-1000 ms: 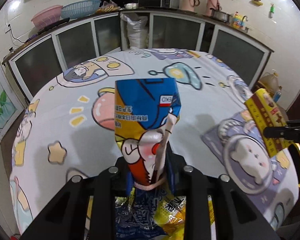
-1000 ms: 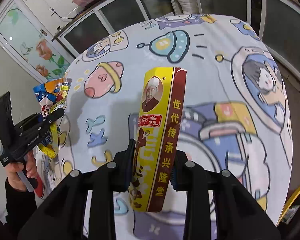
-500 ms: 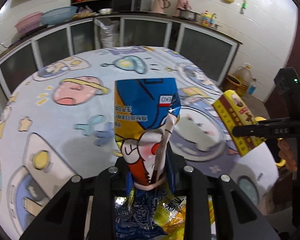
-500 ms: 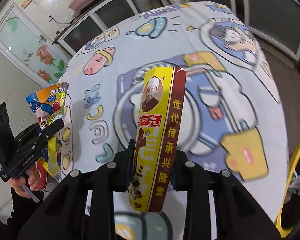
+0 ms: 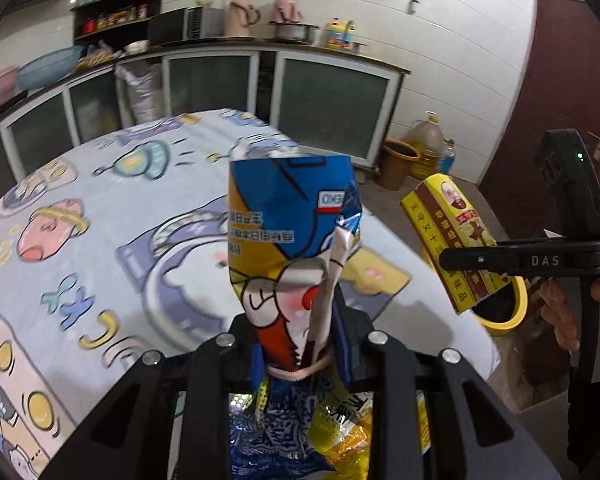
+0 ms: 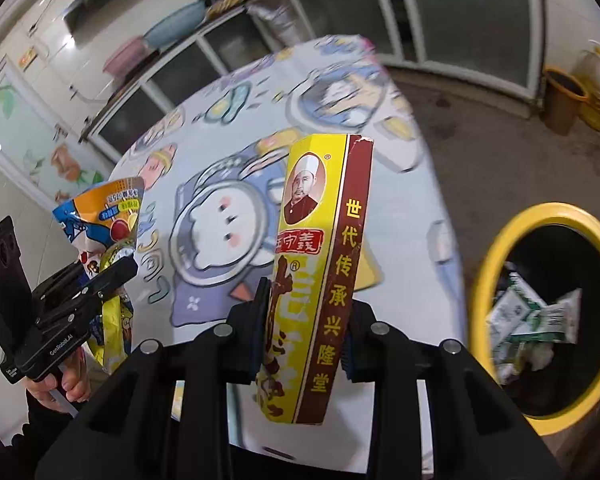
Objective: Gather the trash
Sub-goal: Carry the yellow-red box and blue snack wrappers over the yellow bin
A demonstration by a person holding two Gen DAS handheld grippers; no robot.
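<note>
The left gripper [image 5: 300, 344] is squeezed tight on a bag [image 5: 290, 240]. The bag is blue, orange and white, with a cartoon face on it. It stands up between the two jaws, and its crinkled bottom hangs down behind them. In the right wrist view the same gripper [image 6: 100, 280] shows far to the left of the bin, with the bag [image 6: 100, 216] sticking up out of it and a hand [image 6: 60, 384] under it.

The right gripper [image 6: 304, 320] is closed on a box [image 6: 320, 264]. The box is long, yellow and dark red, with a small picture of a man near the top. It stands nearly straight up, with a jaw pressing on each side. In the left wrist view the right gripper [image 5: 448, 258] is seen from the side, with the box [image 5: 452, 240] tilted in it and a hand [image 5: 560, 312] on its handle.

The bin [image 6: 496, 248] is round with a yellow rim and a black inside. It sits on the floor, just right of the table [image 6: 420, 200]. White and green wrappers [image 6: 532, 316] lie in the bin. The box is up in the air to the left of the bin, over the table edge. The bag is farther left of the bin, on the other side of the box. In the left wrist view, the box hides part of the bin [image 5: 512, 312].

The table has a cloth with cartoon pictures.
</note>
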